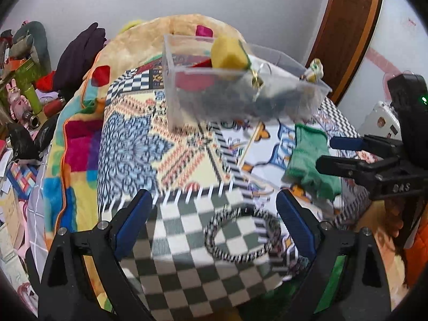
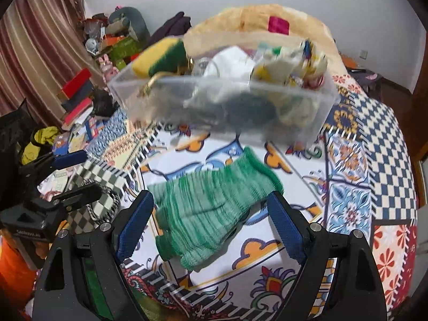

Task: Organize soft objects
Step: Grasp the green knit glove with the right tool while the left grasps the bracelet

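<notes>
A clear plastic bin (image 1: 187, 99) stands on the patterned bedspread and shows in the right wrist view too (image 2: 315, 107). It holds a yellow-green sponge (image 1: 230, 53), dark cloth and a small plush toy (image 2: 294, 64). A green knit glove (image 2: 211, 208) lies flat in front of the bin, between the open fingers of my right gripper (image 2: 211, 216). A black-and-white striped fabric ring (image 1: 240, 232) lies on the checkered patch between the open fingers of my left gripper (image 1: 214, 214). Both grippers are empty.
A colourful plush blanket (image 1: 77, 144) and a tan pillow (image 1: 149, 42) lie behind and left of the bin. Cluttered books, toys and dark clothes (image 2: 80, 91) fill the far left. A wooden door (image 1: 347, 26) stands at the right.
</notes>
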Motion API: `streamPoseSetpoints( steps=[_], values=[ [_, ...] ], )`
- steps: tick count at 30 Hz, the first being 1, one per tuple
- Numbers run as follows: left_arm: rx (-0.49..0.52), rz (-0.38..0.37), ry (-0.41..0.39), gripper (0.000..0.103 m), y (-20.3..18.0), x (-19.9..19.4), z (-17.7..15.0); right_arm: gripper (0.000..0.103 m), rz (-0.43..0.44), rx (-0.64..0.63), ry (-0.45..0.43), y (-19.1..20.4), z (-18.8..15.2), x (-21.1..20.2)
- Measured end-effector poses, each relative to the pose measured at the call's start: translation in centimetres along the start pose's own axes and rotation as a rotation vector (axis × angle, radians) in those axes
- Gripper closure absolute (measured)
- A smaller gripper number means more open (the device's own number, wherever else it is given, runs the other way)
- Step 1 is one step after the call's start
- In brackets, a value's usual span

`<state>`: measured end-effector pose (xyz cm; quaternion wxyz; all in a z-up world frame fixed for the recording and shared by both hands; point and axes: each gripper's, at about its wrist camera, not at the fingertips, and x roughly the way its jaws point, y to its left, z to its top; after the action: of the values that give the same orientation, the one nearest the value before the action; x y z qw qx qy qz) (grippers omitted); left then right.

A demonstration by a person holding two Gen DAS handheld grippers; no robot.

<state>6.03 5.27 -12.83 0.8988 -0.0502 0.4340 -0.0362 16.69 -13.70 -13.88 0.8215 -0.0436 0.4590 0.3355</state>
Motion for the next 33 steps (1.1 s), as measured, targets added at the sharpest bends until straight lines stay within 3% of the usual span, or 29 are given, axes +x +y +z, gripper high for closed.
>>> streamPoseSetpoints(
  steps=[3,6,8,10,15,21,33],
  values=[
    [0.003,-0.005,0.015,0.027,0.1,-0.1,-0.9,0.022,-0.008,-0.024,0.026,0.3,-0.3,0.7],
    [-0.007,-0.01,0.016,0.042,0.4,-0.3,-1.4,0.041,0.006,-0.037,0.044,0.3,-0.6,0.9],
    [-0.011,-0.012,0.011,0.054,0.6,-0.5,-1.6,0.047,0.004,-0.045,0.038,0.4,-0.6,0.9],
    [-0.018,-0.028,0.013,0.071,0.7,-0.5,-1.5,0.064,0.017,-0.064,0.034,0.7,-0.6,0.8],
    [-0.014,-0.058,0.024,0.092,0.5,-0.3,-1.5,0.081,0.016,-0.098,0.007,1.5,-0.7,0.4],
    [0.006,-0.064,-0.02,0.097,-0.3,-1.2,-0.8,0.086,0.01,-0.124,-0.061,2.0,-0.4,-0.9],
    [0.038,-0.068,-0.183,0.097,-1.7,-4.2,3.7,0.087,-0.005,-0.166,-0.21,3.2,1.6,-5.0]
  ],
)
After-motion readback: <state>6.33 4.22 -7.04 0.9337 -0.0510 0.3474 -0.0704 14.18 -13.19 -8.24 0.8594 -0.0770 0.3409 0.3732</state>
